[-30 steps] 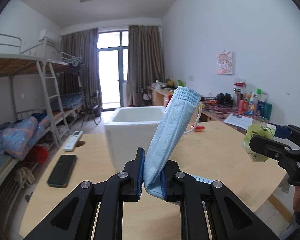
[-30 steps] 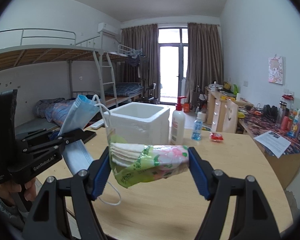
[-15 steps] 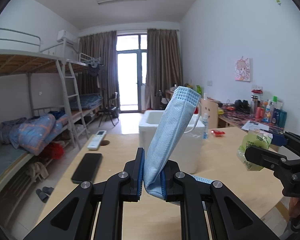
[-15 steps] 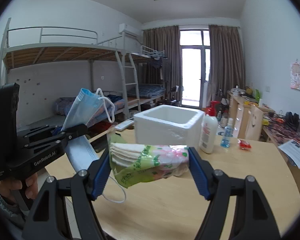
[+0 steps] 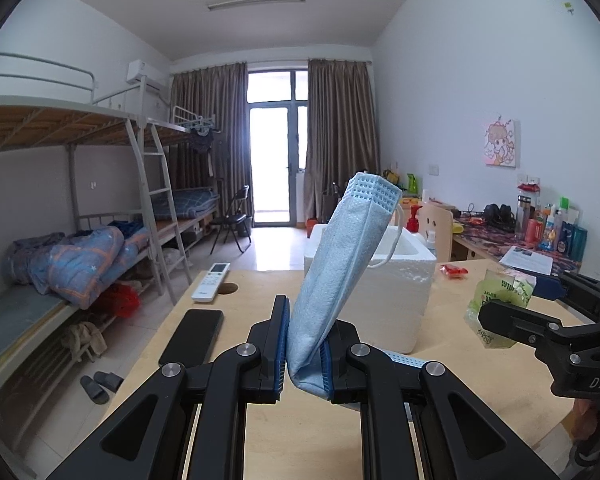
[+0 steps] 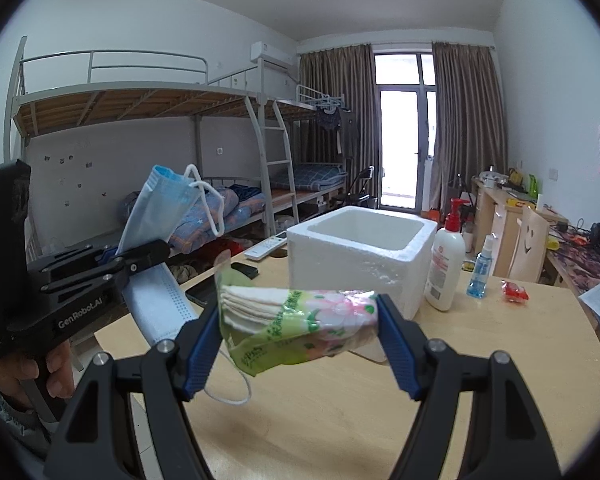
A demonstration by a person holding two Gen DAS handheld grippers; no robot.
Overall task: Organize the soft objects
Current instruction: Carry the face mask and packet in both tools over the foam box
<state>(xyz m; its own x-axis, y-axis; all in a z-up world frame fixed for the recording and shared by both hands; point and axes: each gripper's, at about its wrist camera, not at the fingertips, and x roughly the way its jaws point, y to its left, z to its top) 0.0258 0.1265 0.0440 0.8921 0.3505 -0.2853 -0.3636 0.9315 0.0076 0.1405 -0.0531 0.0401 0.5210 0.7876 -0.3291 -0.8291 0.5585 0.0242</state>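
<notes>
The left gripper (image 5: pixel 303 354) points slightly downward over the table, its jaws pinched nearly together on a folded blue face mask (image 5: pixel 342 276) that stands up between the pads; a hand (image 6: pixel 40 368) wraps its handle at the lower left of the right wrist view; the right gripper (image 6: pixel 300 340) is held beside it at a like tilt, jaws set wide, clamping a green tissue pack (image 6: pixel 300 322) by its ends.

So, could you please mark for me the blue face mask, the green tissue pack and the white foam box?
blue face mask (image 5: pixel 332 276), left wrist view, middle of the folded fabric.
green tissue pack (image 6: pixel 300 322), right wrist view, middle of the wrapper.
white foam box (image 6: pixel 352 268), right wrist view, front wall.
</notes>
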